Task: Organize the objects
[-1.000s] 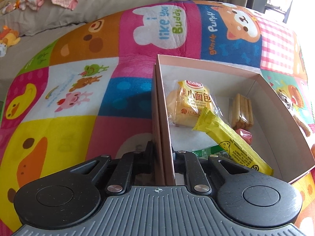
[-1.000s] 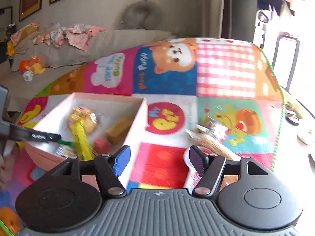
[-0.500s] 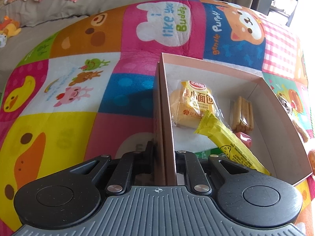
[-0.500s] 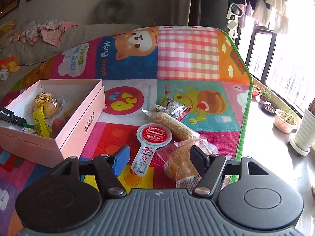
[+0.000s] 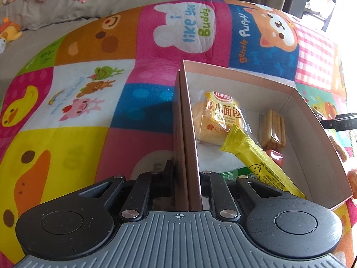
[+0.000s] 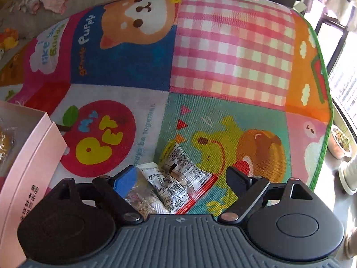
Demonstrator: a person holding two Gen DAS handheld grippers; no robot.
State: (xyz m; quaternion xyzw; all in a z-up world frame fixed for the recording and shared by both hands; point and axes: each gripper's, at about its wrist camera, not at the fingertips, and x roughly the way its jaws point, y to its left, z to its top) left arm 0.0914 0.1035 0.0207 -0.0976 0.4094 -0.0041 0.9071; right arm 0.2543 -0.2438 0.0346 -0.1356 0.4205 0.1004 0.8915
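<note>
My left gripper (image 5: 186,174) is shut on the near wall of the pink box (image 5: 189,122). Inside the box lie a yellow bread packet (image 5: 221,116), a long yellow snack bar (image 5: 258,158), a pack of biscuit sticks (image 5: 273,131) and a small red item (image 5: 275,156). My right gripper (image 6: 181,176) is open, low over the play mat, with clear snack packets (image 6: 178,174) between its fingers. The box's corner shows at the left of the right wrist view (image 6: 33,149).
The colourful play mat (image 6: 223,67) spreads all around. A grey sofa with clothes and toys (image 5: 44,2) stands behind it. Plant pots (image 6: 339,143) stand past the mat's green right edge, by a window. The other gripper's tip (image 5: 339,122) shows past the box.
My right gripper has swung right, away from the box, and dropped low over the loose snack packets. My left gripper has kept its hold on the box wall.
</note>
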